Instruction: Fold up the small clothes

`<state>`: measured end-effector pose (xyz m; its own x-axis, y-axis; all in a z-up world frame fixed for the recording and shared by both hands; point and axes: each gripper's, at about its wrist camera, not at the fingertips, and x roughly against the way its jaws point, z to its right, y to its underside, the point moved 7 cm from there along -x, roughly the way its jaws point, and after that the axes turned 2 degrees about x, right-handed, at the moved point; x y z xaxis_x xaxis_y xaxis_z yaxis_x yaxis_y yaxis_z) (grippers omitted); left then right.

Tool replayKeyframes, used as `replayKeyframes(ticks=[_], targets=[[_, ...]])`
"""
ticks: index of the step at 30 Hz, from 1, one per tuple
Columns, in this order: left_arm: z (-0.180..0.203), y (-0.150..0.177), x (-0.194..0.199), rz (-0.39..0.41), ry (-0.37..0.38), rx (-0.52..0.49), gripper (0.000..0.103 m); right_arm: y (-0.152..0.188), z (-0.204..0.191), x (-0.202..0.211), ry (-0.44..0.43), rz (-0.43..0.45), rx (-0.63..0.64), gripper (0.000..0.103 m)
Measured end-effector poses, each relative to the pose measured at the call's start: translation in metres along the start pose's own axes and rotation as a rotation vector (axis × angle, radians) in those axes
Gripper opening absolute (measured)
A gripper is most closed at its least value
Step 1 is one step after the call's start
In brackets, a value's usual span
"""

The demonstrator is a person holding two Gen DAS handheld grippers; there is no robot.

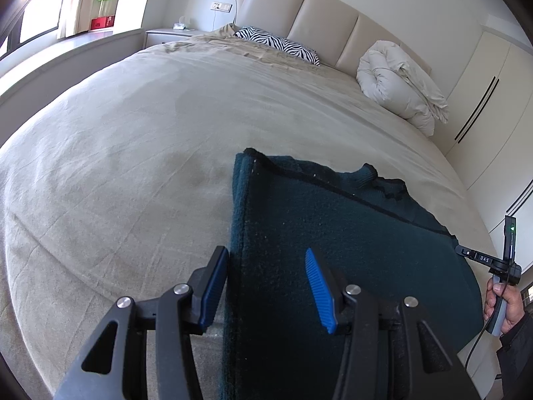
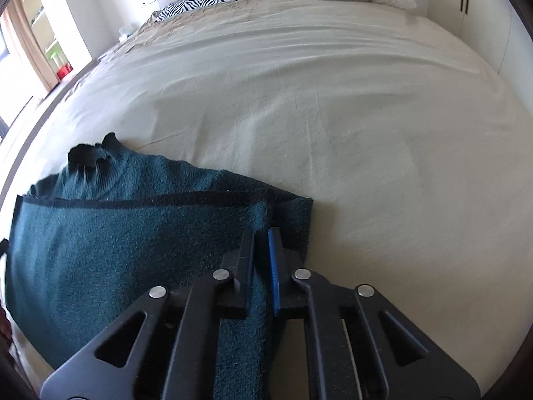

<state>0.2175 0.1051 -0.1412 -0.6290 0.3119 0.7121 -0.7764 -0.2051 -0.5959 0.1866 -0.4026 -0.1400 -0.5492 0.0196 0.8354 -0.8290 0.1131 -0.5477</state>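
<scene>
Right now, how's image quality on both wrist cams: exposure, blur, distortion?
Left wrist view: sharp, strong fisheye bowing of the bed, window blown out at upper left, dark sweater losing knit detail near the left gripper. Right wrist view: sheet overexposed, near white, slight softness around the right gripper shut on the sweater edge, same barrel distortion, dark vignette corners.

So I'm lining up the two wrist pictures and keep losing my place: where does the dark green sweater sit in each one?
Left wrist view: the dark green sweater fills the lower middle and right, running under the left gripper.
Right wrist view: the sweater lies in the lower left, its right edge pinched in the right gripper.
Shared landmark: the zebra-print pillow at the head of the bed.
</scene>
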Motion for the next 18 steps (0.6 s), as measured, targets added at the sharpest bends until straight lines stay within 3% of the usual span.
replayKeyframes(ticks=[6,18], targets=[[0.002,0.0,0.004,0.013,0.003,-0.004,0.05,-0.003,0.007,0.015,0.101,0.053,-0.007,0.004],[0.001,-0.001,0.011,0.042,0.002,0.004,0.05,0.002,0.036,0.004,0.138,0.032,-0.088,0.003]])
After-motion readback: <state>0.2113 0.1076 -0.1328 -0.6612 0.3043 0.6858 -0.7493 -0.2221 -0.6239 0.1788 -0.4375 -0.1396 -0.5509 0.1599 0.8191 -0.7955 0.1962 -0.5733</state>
